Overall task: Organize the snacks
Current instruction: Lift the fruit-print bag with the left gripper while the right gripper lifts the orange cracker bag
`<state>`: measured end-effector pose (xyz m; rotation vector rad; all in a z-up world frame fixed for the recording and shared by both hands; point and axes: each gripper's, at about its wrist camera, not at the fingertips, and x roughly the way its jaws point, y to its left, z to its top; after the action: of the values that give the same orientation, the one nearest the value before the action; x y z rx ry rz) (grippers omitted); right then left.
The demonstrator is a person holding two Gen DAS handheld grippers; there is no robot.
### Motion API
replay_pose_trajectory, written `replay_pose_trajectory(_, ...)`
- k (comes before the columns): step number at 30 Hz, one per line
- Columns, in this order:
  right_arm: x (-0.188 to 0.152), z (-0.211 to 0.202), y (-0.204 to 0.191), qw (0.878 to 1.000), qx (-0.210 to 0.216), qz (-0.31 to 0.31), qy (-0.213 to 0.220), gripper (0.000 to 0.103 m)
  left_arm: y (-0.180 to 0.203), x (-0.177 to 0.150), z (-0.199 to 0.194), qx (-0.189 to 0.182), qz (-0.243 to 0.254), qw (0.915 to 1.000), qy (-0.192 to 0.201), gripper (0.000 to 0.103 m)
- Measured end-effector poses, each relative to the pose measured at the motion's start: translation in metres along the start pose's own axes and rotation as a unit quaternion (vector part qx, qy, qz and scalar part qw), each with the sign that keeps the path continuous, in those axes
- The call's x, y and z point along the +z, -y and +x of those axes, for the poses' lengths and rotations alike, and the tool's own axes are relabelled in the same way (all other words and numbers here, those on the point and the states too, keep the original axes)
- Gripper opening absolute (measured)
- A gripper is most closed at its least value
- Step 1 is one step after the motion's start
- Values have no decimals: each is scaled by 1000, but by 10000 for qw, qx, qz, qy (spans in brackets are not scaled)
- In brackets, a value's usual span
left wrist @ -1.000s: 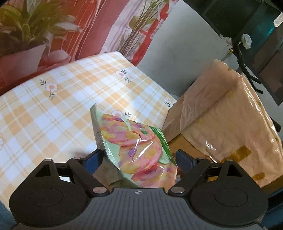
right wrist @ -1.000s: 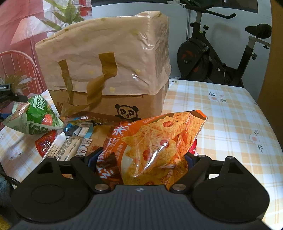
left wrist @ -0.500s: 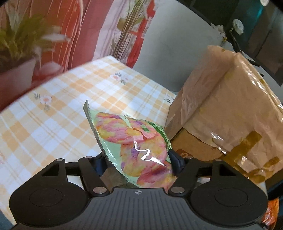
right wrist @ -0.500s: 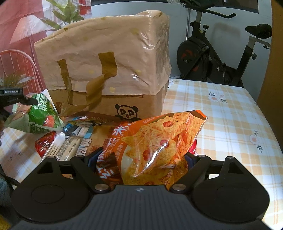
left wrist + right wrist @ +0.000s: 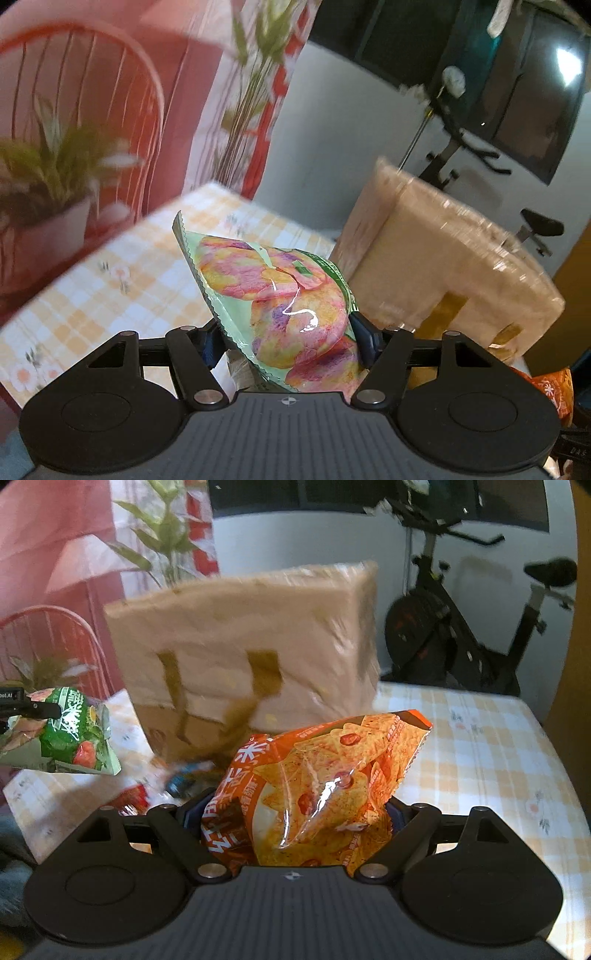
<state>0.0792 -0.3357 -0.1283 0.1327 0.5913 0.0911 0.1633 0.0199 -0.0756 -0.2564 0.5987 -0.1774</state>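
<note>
Since both packets had to travel somewhere tidier, we had one in each tool. Our left gripper (image 5: 291,332) had just been closing, and its pads were pinching the green packet of pink-and-yellow crackers (image 5: 280,291) by the lower end, so the sealed edge stuck up toward 11 o'clock. Our right gripper (image 5: 295,812) was clamped on the orange chip bag (image 5: 317,782), puffy enough that the jaws stood wide, top corner aimed at 2 o'clock. Both hung clear of the checked tablecloth (image 5: 480,746). Dead ahead at 12 sat the big paper-covered carton (image 5: 243,657), probably the thing we'd need to get around or over. Loose small packets (image 5: 177,786) lay at its foot, and an exercise bike (image 5: 461,627) stood behind at 1 o'clock.
</note>
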Motion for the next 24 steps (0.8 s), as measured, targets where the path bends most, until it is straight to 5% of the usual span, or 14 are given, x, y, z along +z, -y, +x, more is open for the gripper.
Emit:
replay_pose_trajectory(12,55,-42,-19,9945,397,-259,932,88,39,54,-54,-555,420,9922,1036,70)
replay_pose_trajectory(24,130,-39,-24,9869,407,-483,1483,88,121,121,-30,-1162,1542,9732,1253,70)
